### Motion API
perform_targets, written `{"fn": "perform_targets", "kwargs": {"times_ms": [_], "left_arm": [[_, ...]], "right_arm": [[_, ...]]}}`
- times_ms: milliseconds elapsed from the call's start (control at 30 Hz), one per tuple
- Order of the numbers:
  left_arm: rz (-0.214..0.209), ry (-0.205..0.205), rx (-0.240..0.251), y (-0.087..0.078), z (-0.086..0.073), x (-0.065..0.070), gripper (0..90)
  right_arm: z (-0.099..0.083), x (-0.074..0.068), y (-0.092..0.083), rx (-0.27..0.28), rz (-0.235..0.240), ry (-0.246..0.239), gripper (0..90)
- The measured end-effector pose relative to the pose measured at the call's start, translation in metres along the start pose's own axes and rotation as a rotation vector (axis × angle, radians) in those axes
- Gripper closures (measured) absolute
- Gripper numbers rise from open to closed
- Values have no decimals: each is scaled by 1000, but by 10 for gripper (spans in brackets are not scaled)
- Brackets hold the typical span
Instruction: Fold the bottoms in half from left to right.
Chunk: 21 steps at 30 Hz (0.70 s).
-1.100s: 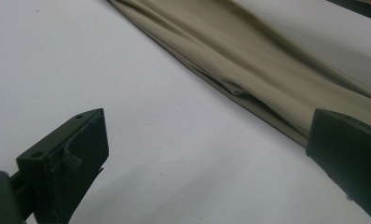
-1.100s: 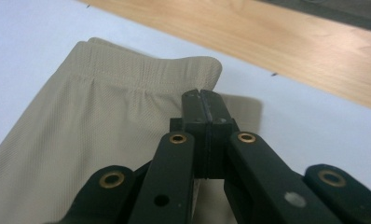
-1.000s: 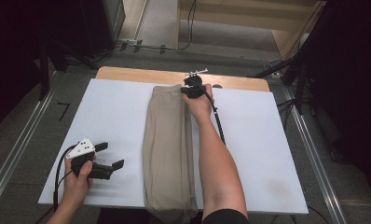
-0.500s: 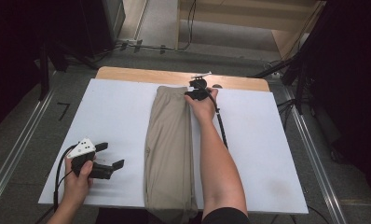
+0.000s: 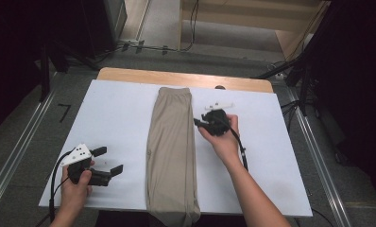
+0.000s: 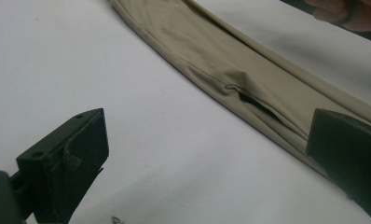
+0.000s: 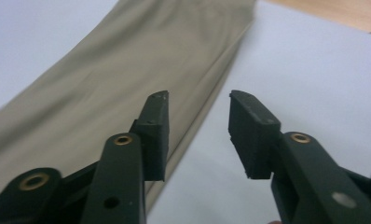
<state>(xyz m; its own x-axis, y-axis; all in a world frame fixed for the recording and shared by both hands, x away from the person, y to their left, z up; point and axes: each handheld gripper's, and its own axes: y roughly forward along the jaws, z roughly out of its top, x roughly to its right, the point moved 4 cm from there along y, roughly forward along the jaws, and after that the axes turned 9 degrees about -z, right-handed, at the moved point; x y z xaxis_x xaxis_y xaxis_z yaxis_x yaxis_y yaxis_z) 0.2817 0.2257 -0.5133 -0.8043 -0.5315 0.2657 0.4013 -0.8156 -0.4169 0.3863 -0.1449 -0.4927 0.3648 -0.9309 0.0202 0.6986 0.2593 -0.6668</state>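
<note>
A pair of khaki trousers (image 5: 171, 151) lies folded lengthwise down the middle of the white board (image 5: 115, 109). My right gripper (image 5: 199, 124) hovers just off the cloth's right edge, jaws pointing toward it. In the right gripper view the right gripper (image 7: 197, 100) has its jaws apart with nothing between them, after just closing partway; the trousers (image 7: 127, 60) lie beyond. My left gripper (image 5: 111, 160) rests open at the board's near left corner. In the left gripper view the left gripper (image 6: 209, 130) stands wide open over bare board, short of the trousers (image 6: 230, 60) and their pocket slit.
The board lies on a wooden table (image 5: 186, 78) whose far strip shows. Metal rails run along the floor on both sides. A black cable (image 5: 240, 146) trails from the right gripper across the board's right half.
The right hand has pulled back from the far end of the trousers toward the person and slightly right. Its jaws, shut before, now stand apart. The left hand has stayed put.
</note>
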Motion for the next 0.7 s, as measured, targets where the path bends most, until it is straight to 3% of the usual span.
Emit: {"fn": "perform_targets", "kwargs": {"times_ms": [67,200,300,367,433,567,700], "left_arm": [[-16,-8,-1,2,-1,11,12],[-24,13,-24,7,-3,42,170],[-15,19,-70,14,-10,69,310],[-33,10,-105,20,-18,85,394],[-59,1,-137,25,-28,98,414],[-38,-18,-171,30,-40,108,411],[-27,-19,-191,35,-43,116,435]], "right_arm": [[-19,-13,-21,17,55,-35,625],[-57,-39,-58,35,107,-99,710],[-84,-55,-80,42,134,-118,815],[-102,-67,-93,43,163,-141,841],[-118,-76,-105,45,185,-152,841],[-147,-89,-120,13,217,-168,823],[-169,-94,-127,-15,237,-126,743]]}}
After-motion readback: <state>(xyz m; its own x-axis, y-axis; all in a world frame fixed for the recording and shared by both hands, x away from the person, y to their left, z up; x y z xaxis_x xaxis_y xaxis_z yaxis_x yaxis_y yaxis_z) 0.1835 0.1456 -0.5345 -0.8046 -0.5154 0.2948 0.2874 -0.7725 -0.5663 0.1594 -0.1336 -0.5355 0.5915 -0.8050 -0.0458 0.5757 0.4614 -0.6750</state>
